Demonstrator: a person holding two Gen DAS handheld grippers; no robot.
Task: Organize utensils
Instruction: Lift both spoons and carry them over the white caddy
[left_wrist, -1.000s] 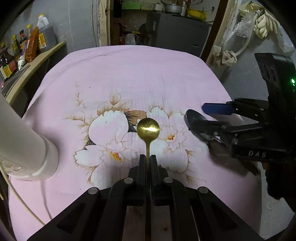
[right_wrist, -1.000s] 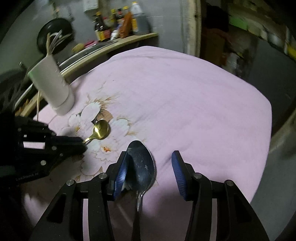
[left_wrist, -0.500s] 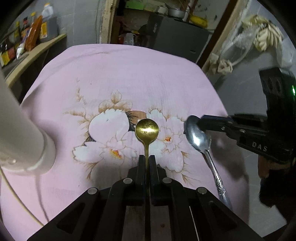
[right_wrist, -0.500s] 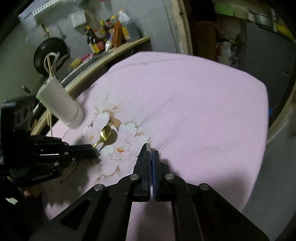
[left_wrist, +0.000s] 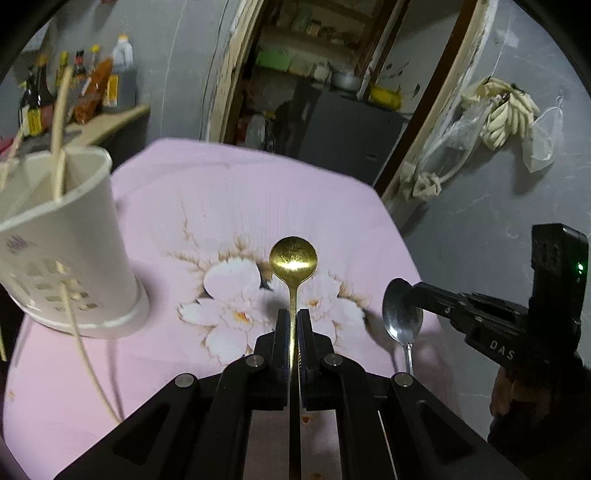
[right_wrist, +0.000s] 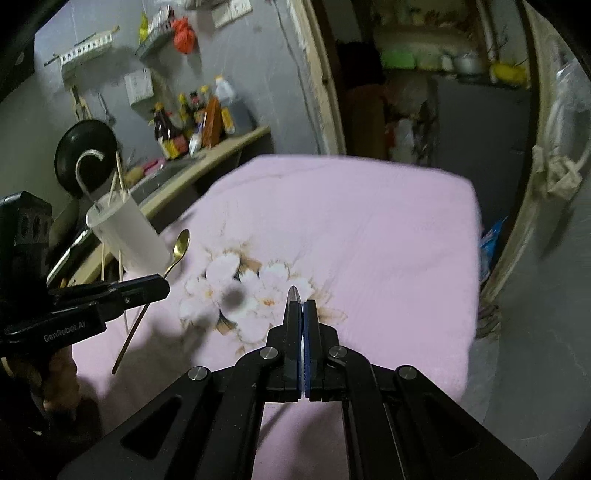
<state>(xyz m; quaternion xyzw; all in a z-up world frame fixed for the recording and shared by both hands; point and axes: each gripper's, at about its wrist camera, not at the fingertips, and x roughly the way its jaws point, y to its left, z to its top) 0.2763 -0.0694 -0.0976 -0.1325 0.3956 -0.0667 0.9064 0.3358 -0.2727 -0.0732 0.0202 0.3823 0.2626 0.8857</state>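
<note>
My left gripper (left_wrist: 293, 314) is shut on the handle of a gold spoon (left_wrist: 293, 256), held above the pink floral cloth (left_wrist: 240, 206); the spoon also shows in the right wrist view (right_wrist: 180, 245). My right gripper (right_wrist: 303, 303) is shut on the bowl of a silver spoon (left_wrist: 402, 317), held edge-on so only its tip (right_wrist: 292, 292) pokes past the fingers. A white utensil holder (left_wrist: 62, 240) with chopsticks stands at the left, close to the gold spoon; it also shows in the right wrist view (right_wrist: 127, 230).
A counter with sauce bottles (right_wrist: 195, 125) and a black pan (right_wrist: 86, 157) lies beyond the table's left side. A doorway with a dark cabinet (left_wrist: 343, 125) is behind the table. Cloths hang on the wall (left_wrist: 506, 107) at the right.
Both grippers have risen off the cloth with their spoons. The right gripper closed on the silver spoon a second ago. The holder now stands lower in the left wrist view, rim visible.
</note>
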